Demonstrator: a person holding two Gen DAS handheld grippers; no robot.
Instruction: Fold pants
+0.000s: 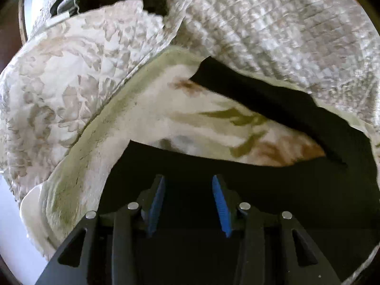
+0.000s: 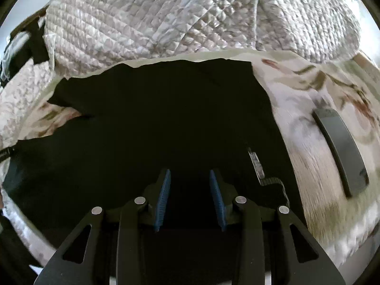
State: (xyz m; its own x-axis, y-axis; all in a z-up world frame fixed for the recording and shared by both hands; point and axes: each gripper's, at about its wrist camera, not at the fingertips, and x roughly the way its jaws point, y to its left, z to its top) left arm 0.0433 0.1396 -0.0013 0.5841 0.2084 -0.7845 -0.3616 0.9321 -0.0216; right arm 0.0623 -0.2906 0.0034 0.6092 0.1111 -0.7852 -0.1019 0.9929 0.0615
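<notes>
Both grippers hang low over the black pants (image 2: 154, 123), which lie spread on a floral bedsheet (image 1: 180, 109) — left gripper (image 1: 188, 204) with its blue pads apart, nothing between them, dark cloth beneath. The right gripper (image 2: 190, 198) looks the same: jaws parted, empty, above the fabric. A quilted blanket (image 2: 166, 19) bunches along the far edge, and a dark phone-like slab (image 2: 339, 147) lies on the sheet just right of the pants.

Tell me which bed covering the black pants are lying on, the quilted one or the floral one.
The floral sheet; the quilted blanket is bunched behind the pants.
</notes>
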